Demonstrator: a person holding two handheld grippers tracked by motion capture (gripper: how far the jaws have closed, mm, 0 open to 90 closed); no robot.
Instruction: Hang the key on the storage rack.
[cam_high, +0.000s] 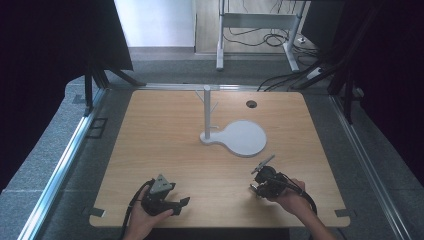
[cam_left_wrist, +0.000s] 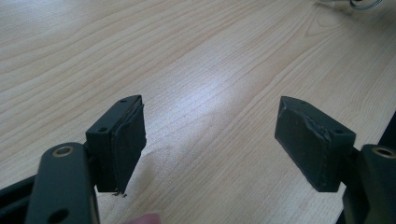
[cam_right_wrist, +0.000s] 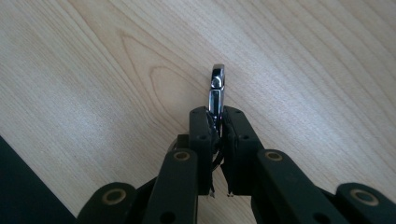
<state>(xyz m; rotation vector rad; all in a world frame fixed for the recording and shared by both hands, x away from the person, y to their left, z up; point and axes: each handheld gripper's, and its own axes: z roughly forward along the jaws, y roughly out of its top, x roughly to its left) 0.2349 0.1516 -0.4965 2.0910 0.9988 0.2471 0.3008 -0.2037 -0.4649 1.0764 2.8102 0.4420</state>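
Room: grey carpet runs around a pale wooden worktop (cam_high: 165, 150), with black curtains at both sides and a desk frame and cables on the floor at the far end.
Stand: a white stand (cam_high: 234, 135) sits past the middle of the worktop, an upright post with small pegs rising from the left end of its round flat base.
Right gripper (cam_high: 264, 181): held at the near right, its fingers (cam_right_wrist: 201, 140) clenched on a small shiny metal clip (cam_right_wrist: 216, 91).
Clip: it sticks up and forward out of the fingertips, clear of the wood, well short of the stand.
Grip: only the clip's lower end is between the pads; the top half stands free, which I judge useful for hooking.
Left gripper (cam_high: 175, 204): resting at the near left, fingers (cam_left_wrist: 122, 140) spread wide, nothing between them, bare wood beyond.
Step in hand: by my reading, carrying the clip towards the stand's pegs.
Doing it well: keep the squeeze firm so the slim metal does not twist; travel with the free end leading; approach a peg from above and the near side.
Risk: such a narrow hold could let the clip pivot if it bumps the post.
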